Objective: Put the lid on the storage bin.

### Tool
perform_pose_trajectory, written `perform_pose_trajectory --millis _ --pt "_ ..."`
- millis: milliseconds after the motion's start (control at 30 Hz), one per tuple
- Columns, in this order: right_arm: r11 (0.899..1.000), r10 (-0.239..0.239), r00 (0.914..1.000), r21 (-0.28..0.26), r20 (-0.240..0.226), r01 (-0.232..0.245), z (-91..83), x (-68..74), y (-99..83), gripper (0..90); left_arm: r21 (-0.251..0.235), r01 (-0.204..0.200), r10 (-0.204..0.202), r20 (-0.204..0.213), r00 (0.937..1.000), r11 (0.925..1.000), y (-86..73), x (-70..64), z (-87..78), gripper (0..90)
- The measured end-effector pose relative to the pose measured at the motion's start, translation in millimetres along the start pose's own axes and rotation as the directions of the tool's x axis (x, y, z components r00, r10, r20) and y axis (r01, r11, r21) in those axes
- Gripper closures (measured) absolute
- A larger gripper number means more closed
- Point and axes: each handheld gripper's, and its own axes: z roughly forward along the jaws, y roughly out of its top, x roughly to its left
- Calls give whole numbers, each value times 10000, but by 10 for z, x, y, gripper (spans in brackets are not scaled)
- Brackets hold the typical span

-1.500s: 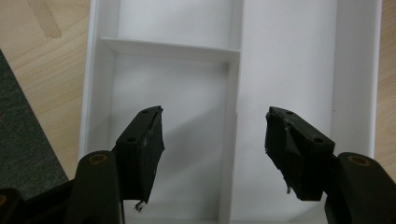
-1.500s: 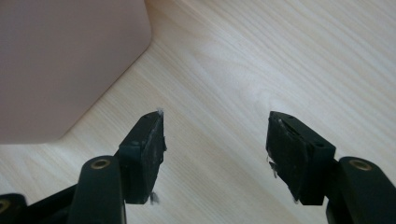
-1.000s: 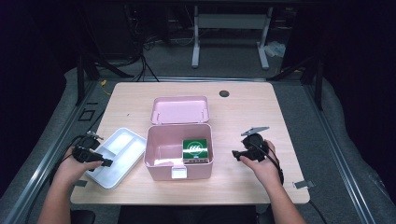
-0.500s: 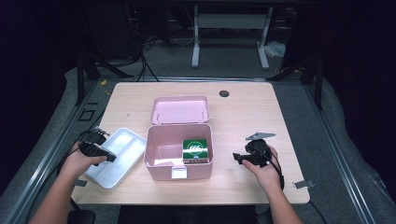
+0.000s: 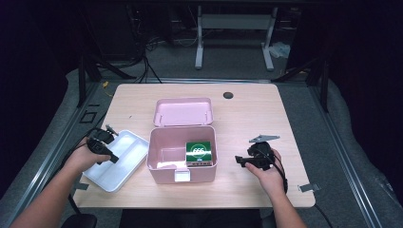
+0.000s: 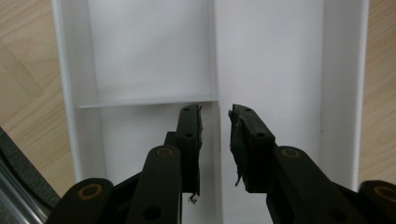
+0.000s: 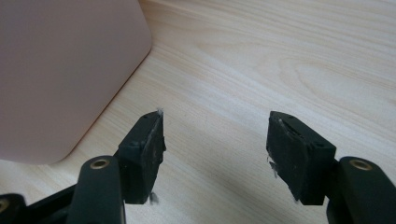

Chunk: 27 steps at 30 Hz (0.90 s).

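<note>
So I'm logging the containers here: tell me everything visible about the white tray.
The white tray is a shallow rectangle of smooth, plastic-looking material, split by thin dividers into compartments, all empty. It lies flat at the table's front left, turned askew, one corner near the pink box. The left gripper hovers above it, jaws slightly apart astride a divider; contact cannot be told.

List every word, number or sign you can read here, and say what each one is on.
"666": white figures on the green packet inside the pink box.
A line of smaller print under the "666": too small to read.
White tray, box lid, table and both grippers: no text to be seen.
</note>
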Motion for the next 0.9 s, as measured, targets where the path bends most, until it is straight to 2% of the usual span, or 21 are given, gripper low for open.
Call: perform_pose_trajectory --millis 33,133,233,433,500,900 --pt "10000 -23 10000 -3 4 23 7 -6 -3 362 159 -122 123 -74 9999 9998 16 4 17 747" --pt "9999 42 10000 94 -76 -41 21 -13 -14 363 440 -25 27 -44 10000 9990 49 0 65 777" --pt "9999 44 9999 121 -128 -42 31 -21 -20 363 558 -157 154 50 9999 9983 67 1 91 818" --pt "9999 49 9999 156 -97 -47 39 -20 -22 363 950 -307 296 134 9995 9950 104 -22 169 842" --pt "9999 37 10000 165 -85 -36 40 -20 -23 363 1043 -372 369 42 9993 9939 105 -28 199 847" --pt "9997 40 10000 252 -81 -38 55 -24 -33 363 1140 -352 362 -73 9993 9929 115 -37 204 870"
